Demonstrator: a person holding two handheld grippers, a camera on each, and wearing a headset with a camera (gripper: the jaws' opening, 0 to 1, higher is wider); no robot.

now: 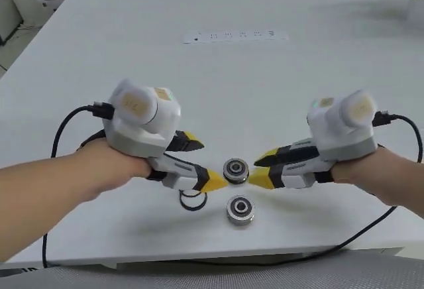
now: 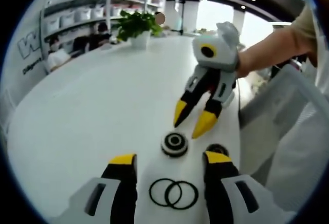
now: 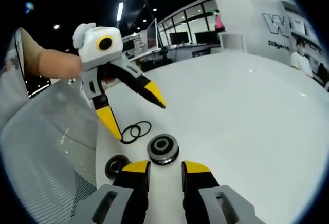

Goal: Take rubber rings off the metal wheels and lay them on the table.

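Low centre of the head view, a metal wheel (image 1: 236,170) sits on the white desk (image 1: 278,90) between the tips of the left hand-held gripper (image 1: 205,163) and right hand-held gripper (image 1: 257,168), both with jaws apart and empty; a second wheel (image 1: 240,210) lies just below. Two overlapping black rubber rings (image 1: 192,200) lie left of it. Upper right in the right gripper view, a wall panel (image 3: 272,26) reads "W" over "Diligen…".

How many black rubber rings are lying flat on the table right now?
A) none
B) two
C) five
B: two thin black rings lie on the white table, one overlapping the other.
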